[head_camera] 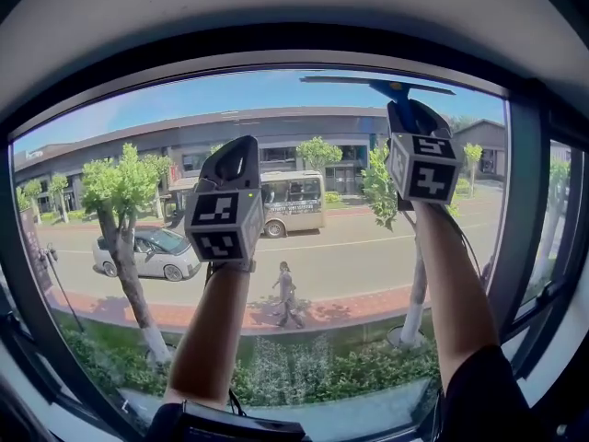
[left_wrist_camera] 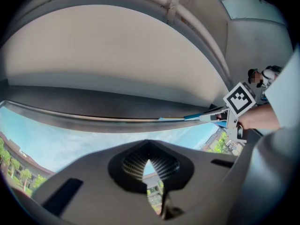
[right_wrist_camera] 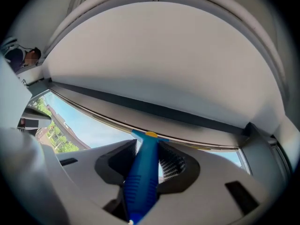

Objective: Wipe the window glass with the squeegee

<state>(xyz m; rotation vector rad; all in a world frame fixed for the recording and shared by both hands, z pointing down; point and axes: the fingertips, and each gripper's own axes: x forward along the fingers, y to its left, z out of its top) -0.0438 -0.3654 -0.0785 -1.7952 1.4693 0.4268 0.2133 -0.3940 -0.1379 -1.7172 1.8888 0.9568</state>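
A: Where's the squeegee (head_camera: 379, 83)?
B: Blade against the window glass (head_camera: 340, 247), just below the top frame (head_camera: 276, 42); right gripper (right_wrist_camera: 147, 165) clenched round its blue handle. Left gripper (left_wrist_camera: 149, 170) closed on nothing, lower beneath that frame.
A: Risk?
B: Uneven pressure could tilt the blade, leaving streaks.

two hand-held grippers (head_camera: 241, 147) (head_camera: 406, 110), one squeegee (head_camera: 377, 82), one window (head_camera: 138, 118) — one car (head_camera: 147, 251), one van (head_camera: 293, 201) outside.

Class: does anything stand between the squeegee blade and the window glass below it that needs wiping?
Nothing visible does. The blue-handled squeegee, in the right gripper, sits at the top edge of the clear window glass; the shut left gripper is raised to its left, apparently outside a downward stroke.
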